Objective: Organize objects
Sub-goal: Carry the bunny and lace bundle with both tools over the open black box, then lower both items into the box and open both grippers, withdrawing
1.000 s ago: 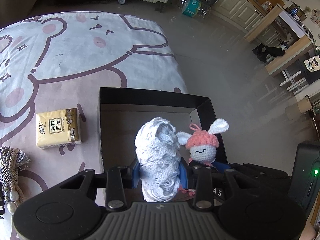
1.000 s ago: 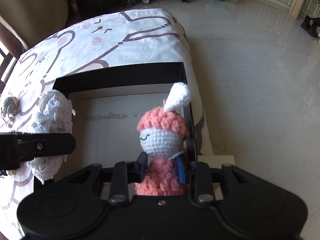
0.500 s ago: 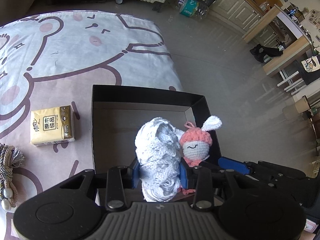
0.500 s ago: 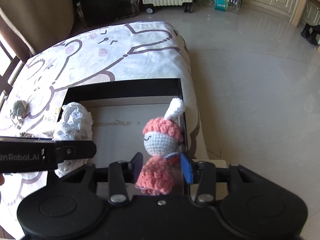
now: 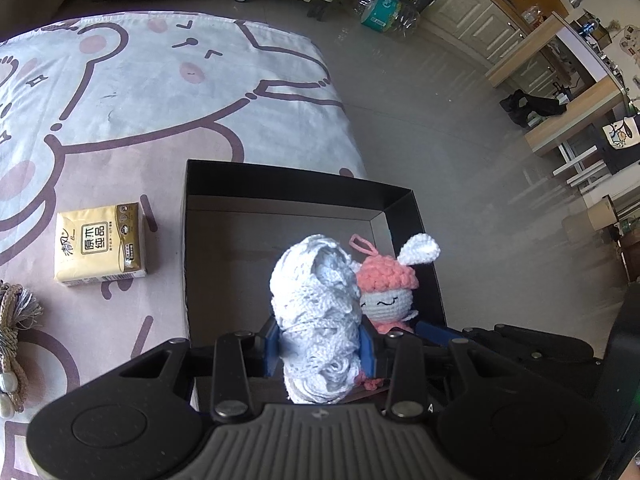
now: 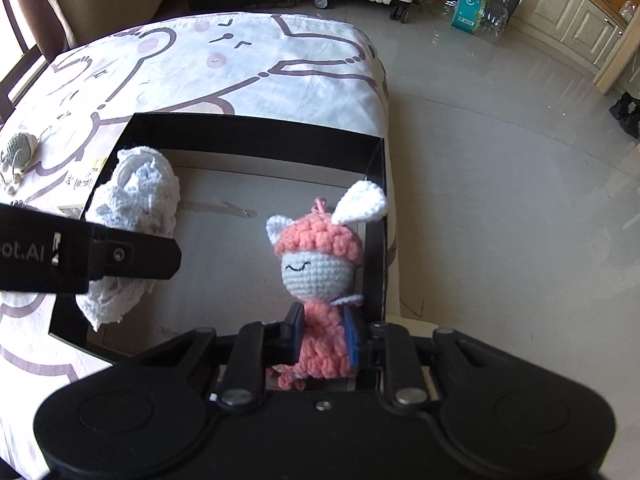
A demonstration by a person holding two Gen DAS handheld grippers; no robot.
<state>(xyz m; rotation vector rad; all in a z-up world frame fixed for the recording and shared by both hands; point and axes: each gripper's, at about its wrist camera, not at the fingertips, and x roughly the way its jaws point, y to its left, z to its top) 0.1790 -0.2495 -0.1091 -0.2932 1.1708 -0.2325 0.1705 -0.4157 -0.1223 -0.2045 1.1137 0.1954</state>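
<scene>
My left gripper [image 5: 320, 350] is shut on a white crocheted bundle [image 5: 316, 304] and holds it over the near part of an open black box [image 5: 280, 176]. The bundle [image 6: 136, 200] also shows in the right wrist view, above the box's left side [image 6: 256, 128]. My right gripper [image 6: 324, 332] stands around the pink body of a crocheted bunny doll [image 6: 320, 264] with a white ear, at the box's right wall. Its jaws look slightly apart from the doll. The doll [image 5: 386, 284] shows right of the bundle in the left wrist view.
A yellow tissue pack [image 5: 100, 250] lies left of the box on the bear-print cloth [image 5: 160, 80]. A tasselled cord [image 5: 16, 320] lies at the left edge. A small grey crocheted toy [image 6: 20, 156] lies far left. The table edge drops to tiled floor on the right.
My right gripper's jaws opened around the bunny doll, which sank lower into the box beside its right wall. My left gripper kept its hold on the white bundle and shifted slightly.
</scene>
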